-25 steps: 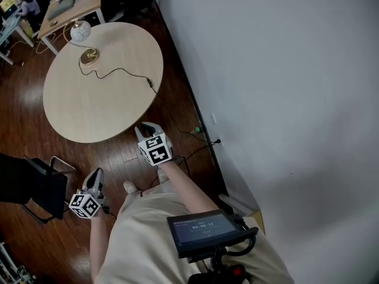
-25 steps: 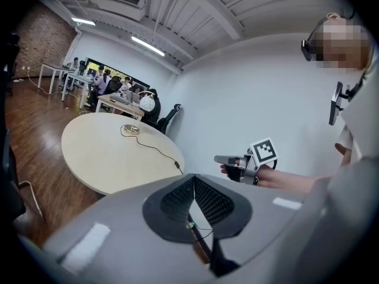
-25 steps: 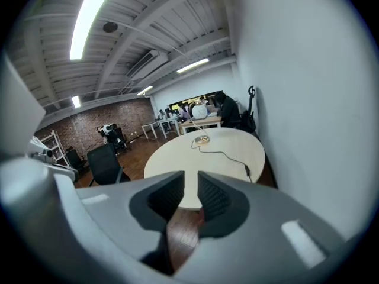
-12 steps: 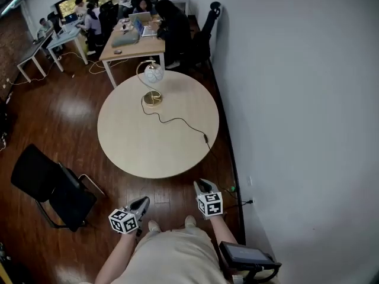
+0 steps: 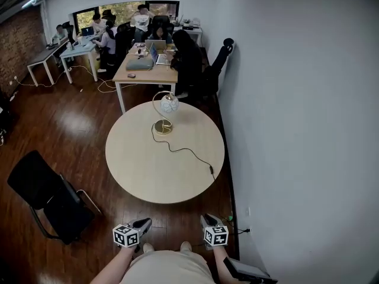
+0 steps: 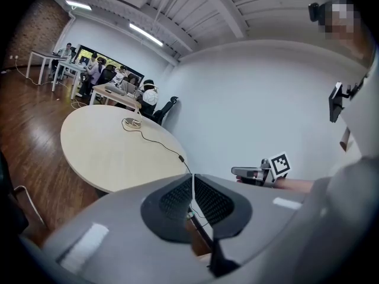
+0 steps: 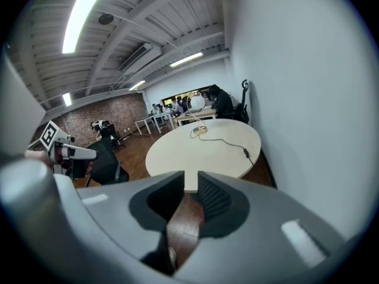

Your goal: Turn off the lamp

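One lamp [image 5: 167,112] is standing on the far side of the one round table [image 5: 142,173], its pale globe shade hanging over a gold base. One black cord [image 5: 182,151] is snaking from the base across the tabletop toward the right edge, and one small inline switch [image 5: 211,171] is lying on it just inside that edge. The wood floor [image 5: 71,123] is showing all round the table.

Two grippers are hanging low at the near edge of the head view, both well apart from the table and the lamp. The left gripper [image 5: 142,222] is keeping its jaws together, only a hairline slit showing between the pads, and nothing is sitting in them. The right gripper [image 5: 208,219] is holding its jaws a narrow way apart, with only floor showing through the gap, so it is gripping nothing. Both are pointing toward the table.

One black chair [image 5: 44,197] is standing to the left of the table, clear of it. A white wall [image 5: 296,129] is running along the right side. Beyond the table one wooden desk [image 5: 145,73] is standing, with several people sitting around it; their exact number is too small to count. More desks are lining the far left.
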Demonstrator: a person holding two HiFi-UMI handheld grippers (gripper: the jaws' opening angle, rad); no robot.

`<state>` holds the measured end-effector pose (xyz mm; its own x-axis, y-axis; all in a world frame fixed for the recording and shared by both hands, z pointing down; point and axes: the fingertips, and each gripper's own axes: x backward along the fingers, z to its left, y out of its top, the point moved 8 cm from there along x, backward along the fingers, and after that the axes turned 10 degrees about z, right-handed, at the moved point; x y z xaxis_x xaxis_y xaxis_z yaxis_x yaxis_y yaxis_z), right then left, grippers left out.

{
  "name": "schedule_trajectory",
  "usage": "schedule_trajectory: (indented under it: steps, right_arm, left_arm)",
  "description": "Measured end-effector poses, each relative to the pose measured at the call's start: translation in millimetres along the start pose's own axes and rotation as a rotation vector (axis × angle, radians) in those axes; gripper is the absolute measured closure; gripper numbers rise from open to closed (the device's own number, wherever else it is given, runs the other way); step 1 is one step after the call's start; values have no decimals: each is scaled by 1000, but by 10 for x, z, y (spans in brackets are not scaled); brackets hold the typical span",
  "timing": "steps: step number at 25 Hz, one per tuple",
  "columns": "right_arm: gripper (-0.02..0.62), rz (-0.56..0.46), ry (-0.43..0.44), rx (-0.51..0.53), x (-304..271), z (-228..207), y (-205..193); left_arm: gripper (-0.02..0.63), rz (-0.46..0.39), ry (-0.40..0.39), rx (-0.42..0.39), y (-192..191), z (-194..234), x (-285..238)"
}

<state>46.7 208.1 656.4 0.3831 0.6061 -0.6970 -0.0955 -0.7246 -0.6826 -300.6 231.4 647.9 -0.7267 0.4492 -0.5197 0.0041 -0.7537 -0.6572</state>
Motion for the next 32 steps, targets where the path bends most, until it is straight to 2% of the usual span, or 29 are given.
schedule_trajectory:
  steps: [8, 13, 32]
  right_arm:
    - [538, -25, 9, 15, -61, 125, 78]
    - [595, -46, -13, 91, -68, 173, 64]
    - [595, -18, -44, 150, -99, 358, 87]
  left_arm:
    - [603, 14, -24, -9, 19, 102, -74]
    - [603, 18, -31, -7, 17, 147, -97]
    - [603, 10, -33, 26, -96, 288, 38]
